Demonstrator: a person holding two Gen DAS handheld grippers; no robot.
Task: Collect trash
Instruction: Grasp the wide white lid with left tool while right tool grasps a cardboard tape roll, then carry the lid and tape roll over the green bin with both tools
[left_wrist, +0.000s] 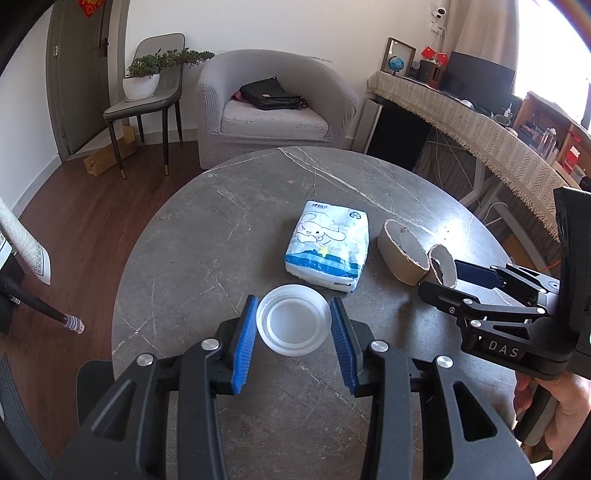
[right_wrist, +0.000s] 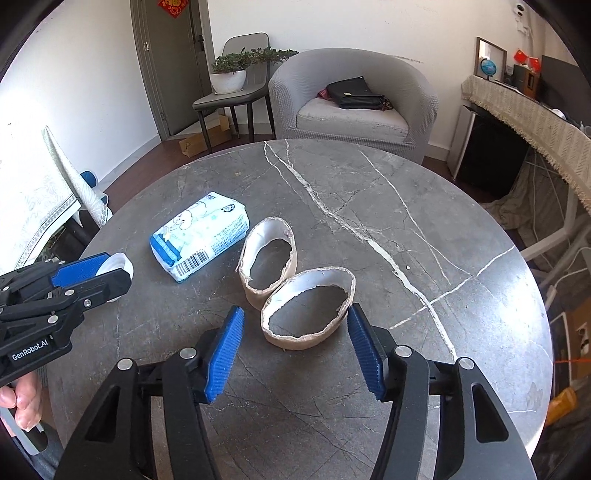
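A round grey marble-patterned counter (right_wrist: 424, 206) with white veins fills the foreground of a living room, a grey armchair (right_wrist: 351, 99) with a black bag (right_wrist: 354, 92) on its seat standing beyond the far edge. On the counter lies a blue-and-white tissue pack (left_wrist: 328, 243) printed with a cartoon character. Just to its right, two squashed cardboard rings with torn edges rest on their sides and touch each other: a far cardboard ring (right_wrist: 267, 258) and a near cardboard ring (right_wrist: 308, 308). The right tool (right_wrist: 295, 343) is held over the near ring with its blue pads on either side; the right-hand pad sits at the ring's edge, while a gap shows between the left-hand pad and the cardboard, so the ring lies between the pads unclamped. The left tool (left_wrist: 293, 319), partly closed, has a translucent white plastic lid (left_wrist: 293, 319) pinched between its blue pads, near the tissue pack's front corner. A hand (left_wrist: 557, 402) grips the right tool's handle at the frame edge in the left wrist view.
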